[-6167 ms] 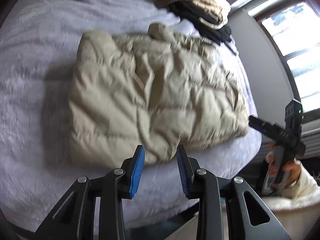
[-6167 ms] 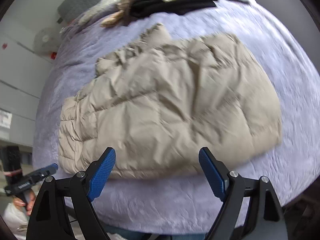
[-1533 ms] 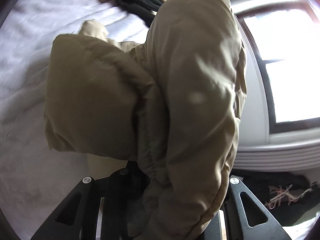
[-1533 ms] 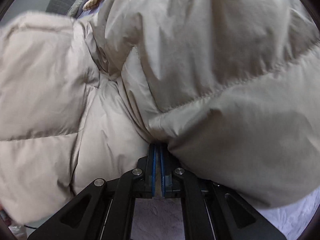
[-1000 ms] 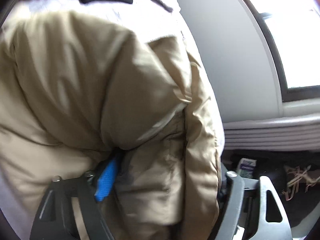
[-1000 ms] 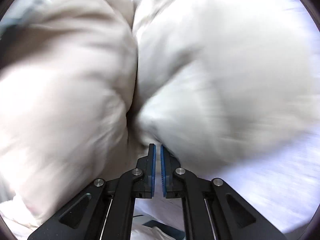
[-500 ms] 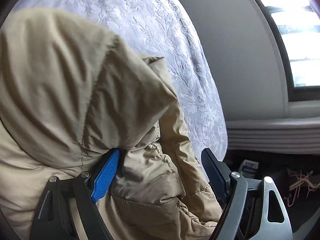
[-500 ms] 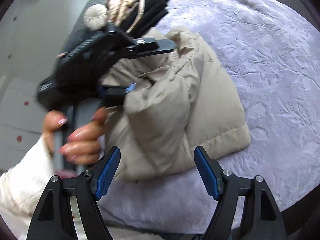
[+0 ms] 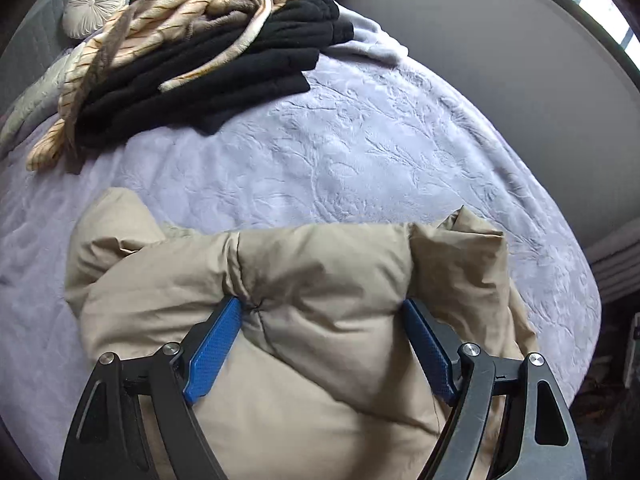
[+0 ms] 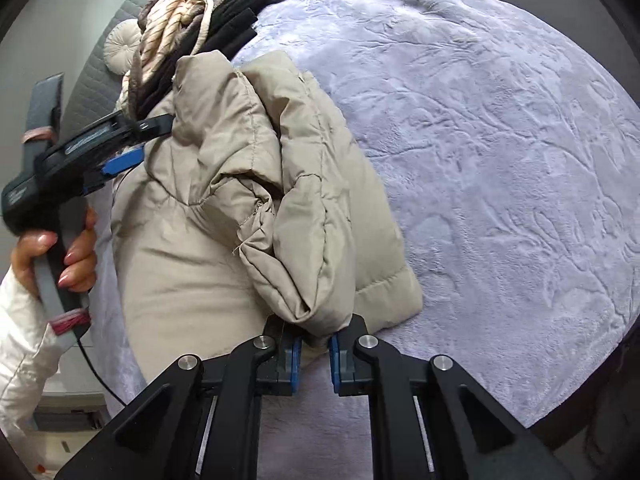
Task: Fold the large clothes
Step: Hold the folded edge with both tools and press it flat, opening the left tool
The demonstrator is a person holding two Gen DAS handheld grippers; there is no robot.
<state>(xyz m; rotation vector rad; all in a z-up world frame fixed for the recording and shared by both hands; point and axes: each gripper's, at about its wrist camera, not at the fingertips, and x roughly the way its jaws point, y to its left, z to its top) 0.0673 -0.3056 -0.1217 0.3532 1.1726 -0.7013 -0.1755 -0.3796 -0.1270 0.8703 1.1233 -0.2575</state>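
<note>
A beige puffer jacket (image 9: 304, 280) lies folded in a thick bundle on the lavender bedspread (image 9: 360, 152). My left gripper (image 9: 320, 320) is open, its blue pads straddling a puffy fold of the jacket. In the right wrist view the jacket (image 10: 224, 216) fills the left half, and the left gripper (image 10: 120, 148) shows at its far side, held by a hand. My right gripper (image 10: 314, 354) is partly closed, its pads on either side of the jacket's near corner with a gap still showing between them.
A pile of black clothes (image 9: 208, 76) and a striped cream garment (image 9: 180, 12) lie at the far end of the bed, with a round cushion (image 9: 94, 2) behind. A grey wall (image 9: 500, 52) and window are on the right. The bed edge runs along the right.
The jacket was lifted and folded over onto itself, then set down. Both grippers let go and opened; since half a second ago the right gripper has narrowed around the jacket's near corner.
</note>
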